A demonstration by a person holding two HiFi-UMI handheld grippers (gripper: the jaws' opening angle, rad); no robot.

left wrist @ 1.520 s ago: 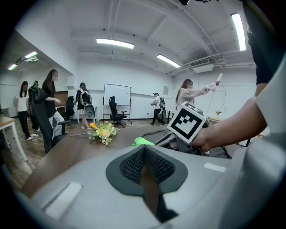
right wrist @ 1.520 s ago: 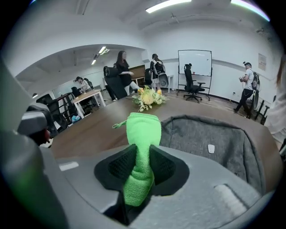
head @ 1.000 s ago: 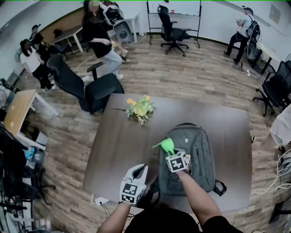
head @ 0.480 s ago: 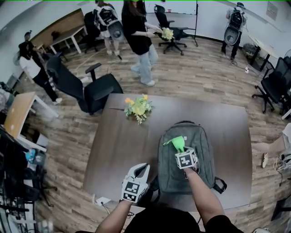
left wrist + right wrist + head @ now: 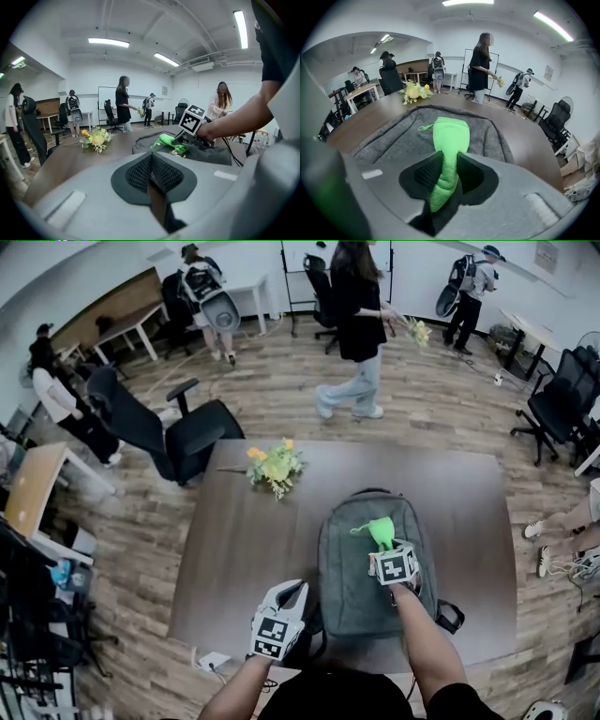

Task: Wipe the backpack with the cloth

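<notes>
My right gripper (image 5: 446, 172) pinches the green cloth (image 5: 451, 133), which rests on the upper half of the backpack (image 5: 349, 582). The backpack lies flat by the table's (image 5: 234, 540) near edge. My left gripper (image 5: 151, 174), jaws together and holding nothing, sits just left of it.

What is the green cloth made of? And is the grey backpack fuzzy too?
The cloth looks like terry or microfibre: bright green and matte, with a nubby pile and a stitched hem with a small loop. The backpack looks like a mottled grey fabric, matte and a bit fuzzy. It may be woven or felt-like, I cannot tell which.
</notes>
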